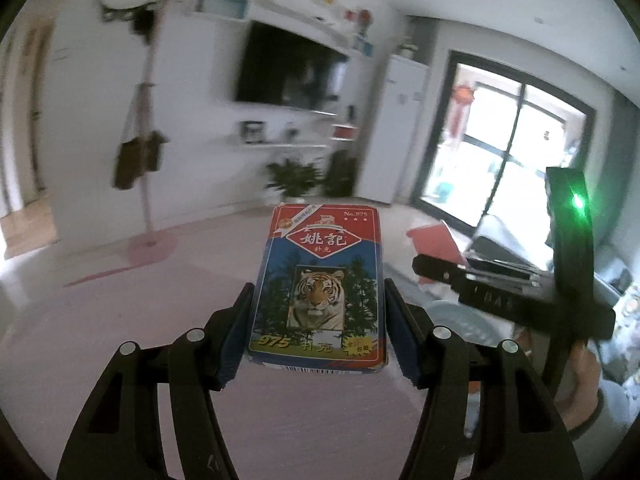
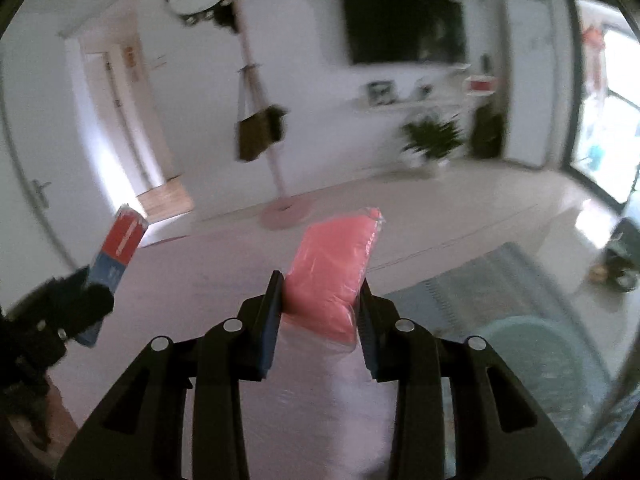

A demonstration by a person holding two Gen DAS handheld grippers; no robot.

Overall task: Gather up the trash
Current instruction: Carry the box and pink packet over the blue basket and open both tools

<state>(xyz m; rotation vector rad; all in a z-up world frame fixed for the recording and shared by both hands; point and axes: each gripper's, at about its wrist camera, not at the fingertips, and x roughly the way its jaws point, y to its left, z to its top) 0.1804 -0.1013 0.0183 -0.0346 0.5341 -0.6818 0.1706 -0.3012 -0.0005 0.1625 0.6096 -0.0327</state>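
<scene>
Clamped between my left gripper's [image 1: 318, 312] fingers sits a tiger-print playing-card box [image 1: 318, 288]; my right gripper [image 2: 320, 304] pinches a pink plastic packet [image 2: 332, 276].

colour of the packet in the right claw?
Pink-red, inside clear plastic wrap; the packet shows best in the right wrist view.

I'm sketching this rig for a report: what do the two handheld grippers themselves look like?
Both look alike: the left gripper and the right gripper are matte black linkage arms with cut-out slots, round silver pivot pins, and flat fingers faced with ribbed dark-blue pads. The left wrist view shows a green light on the right gripper's body. No cables or sleeves are visible.
</scene>
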